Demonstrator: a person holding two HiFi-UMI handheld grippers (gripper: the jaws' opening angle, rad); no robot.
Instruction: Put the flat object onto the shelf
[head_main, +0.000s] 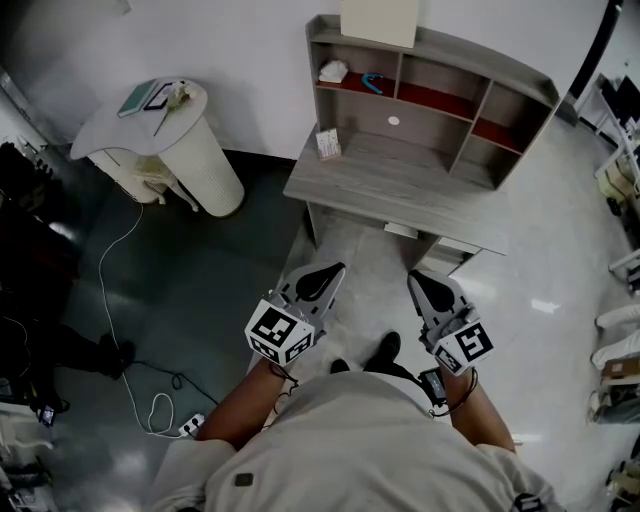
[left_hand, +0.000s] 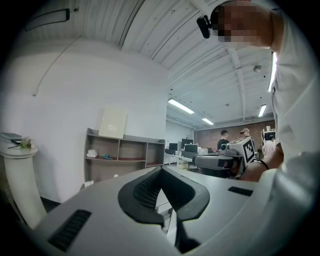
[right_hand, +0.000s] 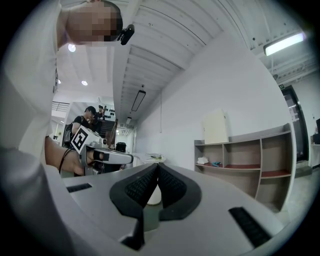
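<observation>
**Progress:** Judged either complete or not begun; cannot settle which. On the top board of the grey wood-grain shelf unit (head_main: 470, 58) stands a flat cream rectangular panel (head_main: 378, 20), upright and leaning against the white wall. If that panel counts as the flat object, placement done and nothing left. Also on record: a flat teal book (head_main: 137, 98) lying on the round white side table (head_main: 110, 135), well apart from the shelf. If the book counts instead, pick-up, carry and placement all outstanding.

**Tools:** left gripper (head_main: 330, 272) clenched, pads together, nothing between them. right gripper (head_main: 418, 280) likewise clamped tight and empty. Both held low, close to the person's torso, pointing toward the grey desk surface (head_main: 400, 185) and touching nothing.

**Position:** Panel well apart from both tools, ahead of them and beyond the desk. Book off to the left, nearer the left gripper, yet still well apart. No contact between either tool and either flat item.
</observation>
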